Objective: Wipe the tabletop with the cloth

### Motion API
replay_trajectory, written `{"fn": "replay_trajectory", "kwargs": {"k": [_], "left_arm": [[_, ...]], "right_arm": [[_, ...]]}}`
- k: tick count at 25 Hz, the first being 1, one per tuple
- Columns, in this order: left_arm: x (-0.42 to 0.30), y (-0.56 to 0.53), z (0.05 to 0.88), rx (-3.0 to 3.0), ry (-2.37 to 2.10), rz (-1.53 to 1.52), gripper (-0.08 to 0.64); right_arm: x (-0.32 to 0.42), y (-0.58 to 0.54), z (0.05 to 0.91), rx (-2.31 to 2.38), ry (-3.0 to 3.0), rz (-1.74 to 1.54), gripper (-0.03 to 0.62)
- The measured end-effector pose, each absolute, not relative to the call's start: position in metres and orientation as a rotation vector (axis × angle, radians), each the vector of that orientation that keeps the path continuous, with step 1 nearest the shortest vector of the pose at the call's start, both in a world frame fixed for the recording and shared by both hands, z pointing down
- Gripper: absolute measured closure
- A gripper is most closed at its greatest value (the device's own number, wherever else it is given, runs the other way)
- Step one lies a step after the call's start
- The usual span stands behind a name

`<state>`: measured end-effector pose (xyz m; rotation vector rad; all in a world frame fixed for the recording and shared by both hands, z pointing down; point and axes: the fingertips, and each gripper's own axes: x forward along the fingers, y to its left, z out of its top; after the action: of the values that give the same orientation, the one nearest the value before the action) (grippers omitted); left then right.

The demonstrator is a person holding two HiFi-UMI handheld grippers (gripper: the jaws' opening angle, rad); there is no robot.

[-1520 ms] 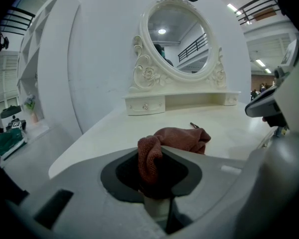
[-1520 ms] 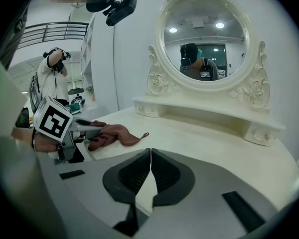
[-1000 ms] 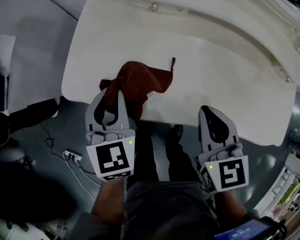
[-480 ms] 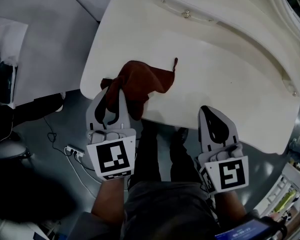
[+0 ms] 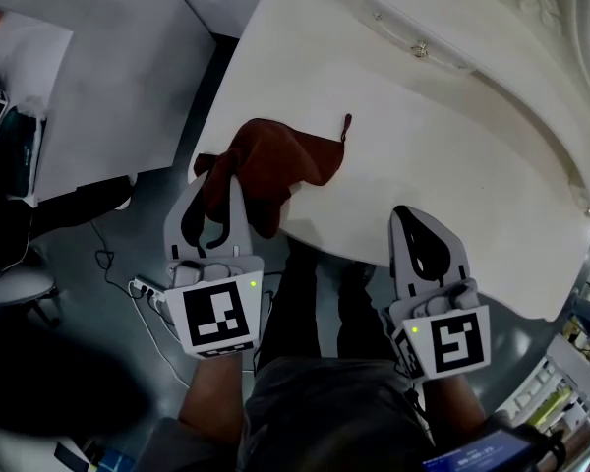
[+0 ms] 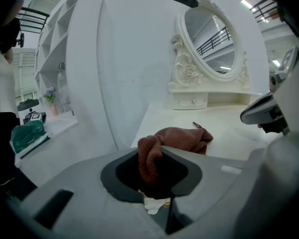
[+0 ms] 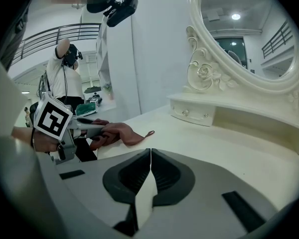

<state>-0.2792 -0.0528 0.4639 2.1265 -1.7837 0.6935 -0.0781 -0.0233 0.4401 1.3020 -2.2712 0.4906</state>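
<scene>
- Pinching a bunched fold of the dark red terry cloth (image 5: 275, 160) w/ left tongs (image 5: 219, 180); rest of the cloth lies crumpled on the cream-white dressing surface (image 5: 452, 155), near its front-left corner.
- The right tongs (image 5: 413, 226): pressed together, empty, at the front edge.
- Risk: grip is on a small fold only, so drag on the surface could pull it free mid-wipe.
- Risk: cloth sits close to the edge; a stroke toward it prob. sweeps it off.
- Left gripper view shows the fold betw. the jaws; head view hides it. Right gripper view shows a person (image 7: 65, 73) standing in the bkgd; head view doesn't.
</scene>
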Motion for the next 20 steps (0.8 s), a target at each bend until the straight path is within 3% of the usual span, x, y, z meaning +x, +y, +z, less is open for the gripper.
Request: {"fn": "replay_trajectory", "kwargs": {"k": [20], "left_arm": [[-0.432,-0.062,0.458,1.859,-2.043,0.809,0.482]], "right_arm": [[-0.153,-0.077,0.420,1.235,-2.381,0.451,0.577]]}}
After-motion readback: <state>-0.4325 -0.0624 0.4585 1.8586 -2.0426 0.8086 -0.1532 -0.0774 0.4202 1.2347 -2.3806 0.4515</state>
